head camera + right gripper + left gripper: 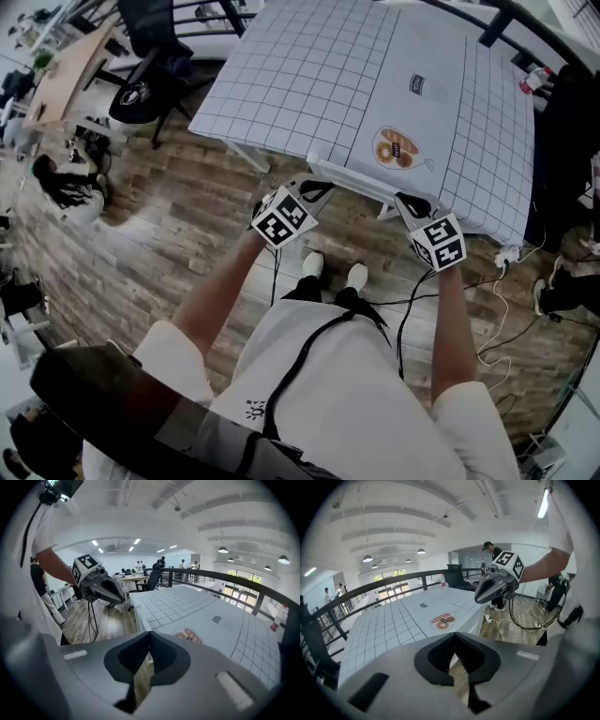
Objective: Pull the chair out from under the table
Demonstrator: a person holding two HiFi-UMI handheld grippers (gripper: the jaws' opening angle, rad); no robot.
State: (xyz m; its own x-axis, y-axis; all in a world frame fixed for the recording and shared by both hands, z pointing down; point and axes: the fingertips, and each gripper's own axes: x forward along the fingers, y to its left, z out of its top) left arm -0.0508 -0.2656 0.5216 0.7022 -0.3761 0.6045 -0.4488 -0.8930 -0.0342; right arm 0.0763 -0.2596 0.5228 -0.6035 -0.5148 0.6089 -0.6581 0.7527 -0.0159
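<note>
Not started, I'd say: chair (362, 185) tucked under worktop (300, 75); only what looks like its white back rail shows at the near edge. Left tool (317, 191) & right tool (416, 202) hover just beside it; both nearly closed, empty; grab + pull left to do.

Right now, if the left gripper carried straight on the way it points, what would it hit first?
Most likely the white bar along the near edge of the table, possibly the chair's back. The left gripper sits close to it; whether its fingers touch it is unclear.
</note>
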